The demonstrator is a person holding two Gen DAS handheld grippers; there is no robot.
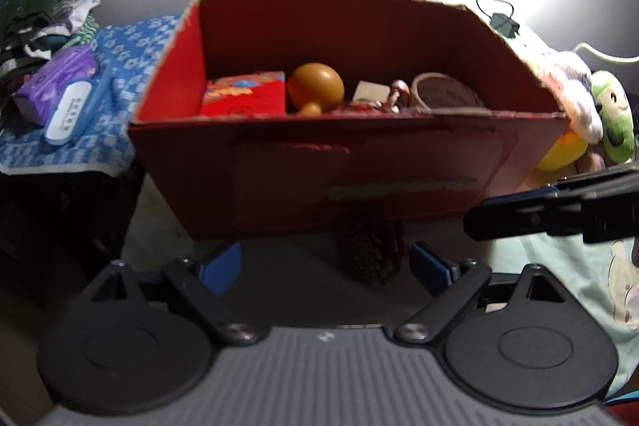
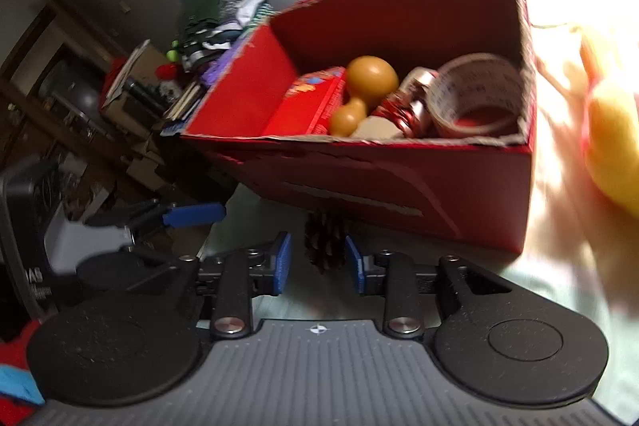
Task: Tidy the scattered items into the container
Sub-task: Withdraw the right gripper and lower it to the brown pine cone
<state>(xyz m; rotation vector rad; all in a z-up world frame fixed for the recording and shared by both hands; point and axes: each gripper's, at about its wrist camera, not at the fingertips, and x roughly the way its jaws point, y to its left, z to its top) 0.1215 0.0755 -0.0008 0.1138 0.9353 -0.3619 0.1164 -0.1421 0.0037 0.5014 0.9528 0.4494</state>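
The red box (image 1: 351, 178) stands open-topped on a pale sheet (image 1: 559, 266), its near wall facing both cameras and its torn top rim running level across the left wrist view. Inside lie a red packet (image 1: 243, 98) against the left wall, an orange gourd-shaped toy (image 1: 315, 86) beside it, a small tan block (image 1: 371, 92), something shiny and reddish too blurred to name, and a tape roll (image 1: 447, 92) toward the right wall; all sit below the rim, with open room above them. A pine cone (image 2: 325, 246) lies on the sheet outside the box, touching or just short of the foot of the near wall. The right gripper (image 2: 318, 264) is low on the sheet with its blue pads (image 2: 283, 262) spread on either side of the cone, a gap showing on each side, so it is not pinching anything. The left gripper (image 1: 325, 266) is spread wide and holds nothing; the cone lies ahead between its fingers, nearer the right one. The two tools come at the cone from different sides, and each shows at the edge of the other's view. Left of the box, a blue patterned cloth (image 1: 120, 66) carries a purple pack (image 1: 60, 82) and a white case (image 1: 68, 114), near the box's left wall but apart from it. Right of the box, plush toys (image 1: 579, 106) crowd against its right wall, leaving little room there.
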